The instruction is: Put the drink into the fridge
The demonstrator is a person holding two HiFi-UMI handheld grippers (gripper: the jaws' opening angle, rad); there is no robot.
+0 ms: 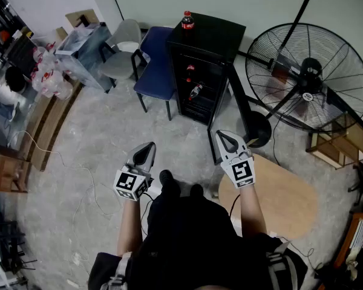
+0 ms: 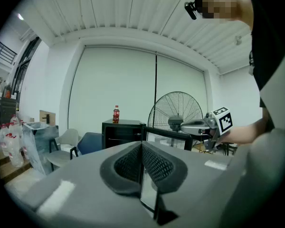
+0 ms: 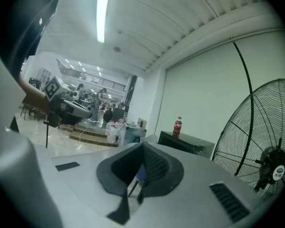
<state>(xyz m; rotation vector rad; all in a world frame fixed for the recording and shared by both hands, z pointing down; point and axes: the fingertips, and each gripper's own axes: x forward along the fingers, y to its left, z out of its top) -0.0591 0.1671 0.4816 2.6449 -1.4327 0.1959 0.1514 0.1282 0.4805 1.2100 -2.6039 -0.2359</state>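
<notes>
left gripper (image 1: 149, 147): ribbed fingers (image 2: 154, 165) closed, empty | right gripper (image 1: 222, 135): closed, empty | plastic bottle (image 1: 187, 20) upright on boxy black fridge (image 1: 213, 36)

Head camera sits high, looking steeply down past the person's arms to the floor (image 1: 97, 138), with the fridge (image 1: 202, 71) ahead. Each tool camera rides low behind its own jaws, facing forward across the room, fridge well off. Left view catches the right tool (image 2: 183, 126) alongside; right view catches the left tool (image 3: 89, 112). All three share the bottle (image 1: 187, 20) and the fan (image 1: 308, 77).
</notes>
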